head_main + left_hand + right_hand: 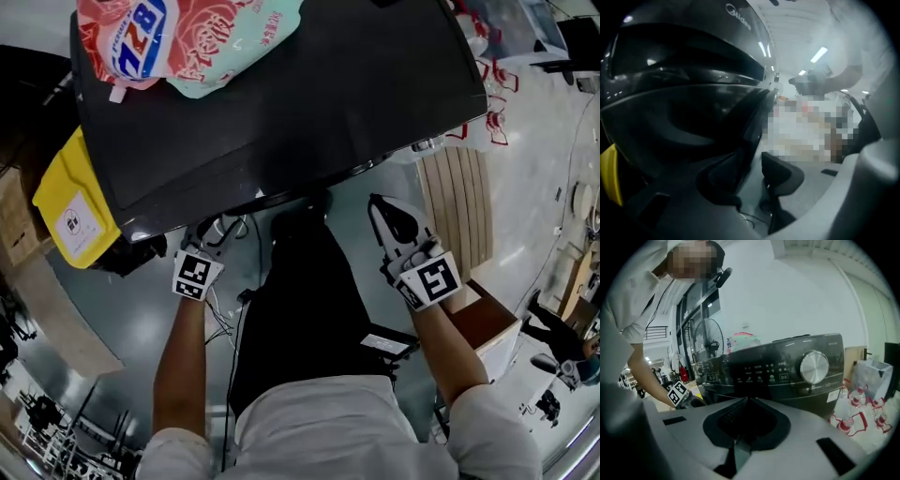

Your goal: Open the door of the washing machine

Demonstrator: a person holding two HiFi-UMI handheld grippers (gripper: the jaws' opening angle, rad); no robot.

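My left gripper (750, 158) has its jaws spread wide with nothing between them. It sits low against the front of the black washing machine (281, 103). The dark, curved glass door (679, 117) fills the left of the left gripper view, very close. The door's right edge runs up just beyond the gap between my jaws, and I cannot tell whether either jaw touches it. My right gripper (747, 400) has its jaws together and holds nothing. It is off to the right, clear of the machine, and points at the control panel (764, 373) and its silver dial (814, 366) from a little way back. From my head, the door is tucked out of sight under the machine's top. A rose-printed bag (178, 37) lies on that top.
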